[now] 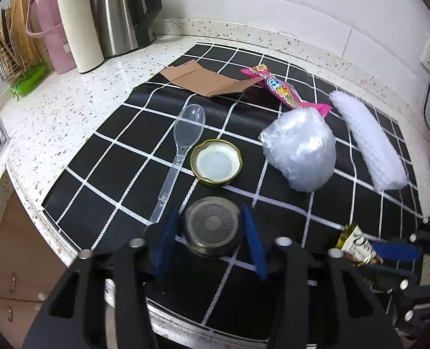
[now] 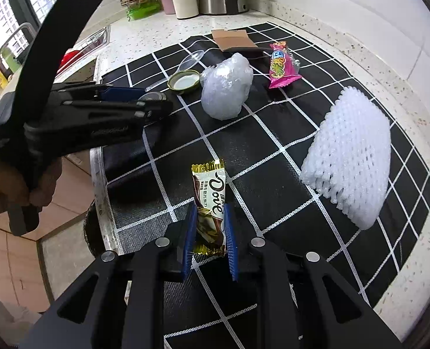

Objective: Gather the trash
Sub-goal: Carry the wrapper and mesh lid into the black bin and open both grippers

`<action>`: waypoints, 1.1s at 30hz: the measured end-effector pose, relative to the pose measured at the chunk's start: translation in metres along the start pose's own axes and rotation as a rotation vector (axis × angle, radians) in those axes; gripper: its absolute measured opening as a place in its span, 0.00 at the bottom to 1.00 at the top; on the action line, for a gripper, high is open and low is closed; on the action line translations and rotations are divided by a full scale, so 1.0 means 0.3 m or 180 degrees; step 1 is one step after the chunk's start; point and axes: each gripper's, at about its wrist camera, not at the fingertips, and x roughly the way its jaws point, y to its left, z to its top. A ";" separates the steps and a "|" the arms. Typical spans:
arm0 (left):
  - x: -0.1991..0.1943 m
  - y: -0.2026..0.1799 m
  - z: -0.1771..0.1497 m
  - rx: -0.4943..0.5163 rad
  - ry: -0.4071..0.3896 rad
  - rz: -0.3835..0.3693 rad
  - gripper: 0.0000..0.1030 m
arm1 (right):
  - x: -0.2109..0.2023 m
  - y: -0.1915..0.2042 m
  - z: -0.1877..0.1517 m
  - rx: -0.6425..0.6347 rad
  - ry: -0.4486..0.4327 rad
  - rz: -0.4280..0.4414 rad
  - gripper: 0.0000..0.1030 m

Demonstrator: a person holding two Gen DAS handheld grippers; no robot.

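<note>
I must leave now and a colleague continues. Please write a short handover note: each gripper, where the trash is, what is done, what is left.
Left gripper: jaws astride the round mesh lid at the mat's near edge; firm grip unclear.
Right gripper: shut on the Dove wrapper.
Lying on the checked mat: gold-rimmed lid, plastic spoon, cardboard piece, pink candy wrapper, crumpled plastic film, white foam net.
Done: nothing visibly binned; no bin in view.
Left: drop off both pieces, then collect the rest.

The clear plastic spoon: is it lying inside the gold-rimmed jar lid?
No, the spoon lies flat on the black checked mat beside the jar lid, just to its left in the left wrist view.
</note>
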 end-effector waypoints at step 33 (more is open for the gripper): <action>-0.282 0.343 -0.421 -0.0424 0.0129 0.0136 0.39 | 0.056 0.456 0.023 -0.0411 0.0044 0.0416 0.15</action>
